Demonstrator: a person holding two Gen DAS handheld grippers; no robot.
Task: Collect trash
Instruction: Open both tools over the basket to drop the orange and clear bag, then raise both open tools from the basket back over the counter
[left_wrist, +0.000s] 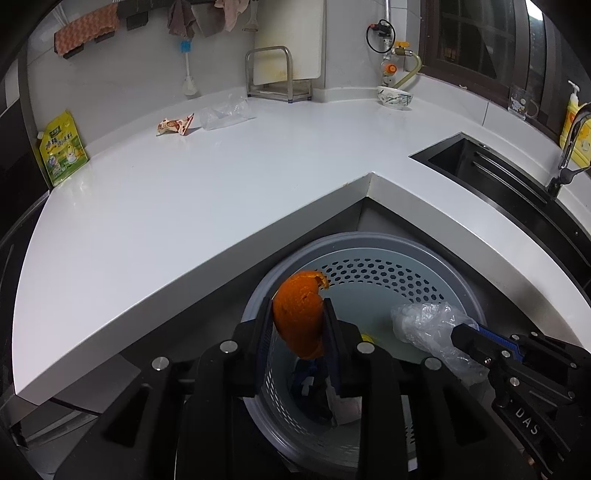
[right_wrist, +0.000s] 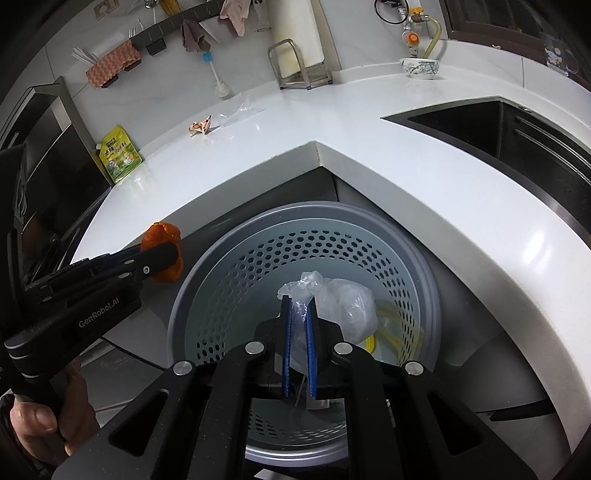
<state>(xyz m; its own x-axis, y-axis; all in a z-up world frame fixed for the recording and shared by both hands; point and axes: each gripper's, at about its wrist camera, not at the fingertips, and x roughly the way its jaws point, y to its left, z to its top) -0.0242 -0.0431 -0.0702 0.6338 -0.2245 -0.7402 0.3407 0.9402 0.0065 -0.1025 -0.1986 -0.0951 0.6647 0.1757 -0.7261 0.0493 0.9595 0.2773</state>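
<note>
My left gripper (left_wrist: 297, 312) is shut on an orange peel (left_wrist: 301, 314) and holds it over the near rim of the grey perforated trash bin (left_wrist: 436, 258). It also shows in the right wrist view (right_wrist: 162, 254) beside the bin (right_wrist: 229, 236). My right gripper (right_wrist: 300, 306) is shut on a crumpled clear plastic bag (right_wrist: 343, 302) and holds it over the bin's opening; the bag also shows in the left wrist view (left_wrist: 424, 325). A red-and-white wrapper (left_wrist: 175, 125) and a clear plastic bag (left_wrist: 225, 112) lie on the white counter (left_wrist: 221, 192).
A yellow-green pouch (left_wrist: 62, 151) stands at the counter's left end. A bowl (left_wrist: 394, 98) and a metal rack (left_wrist: 279, 74) stand by the back wall. A dark sink (left_wrist: 491, 173) with a faucet (left_wrist: 569, 147) lies to the right. Yellow and other trash lies inside the bin.
</note>
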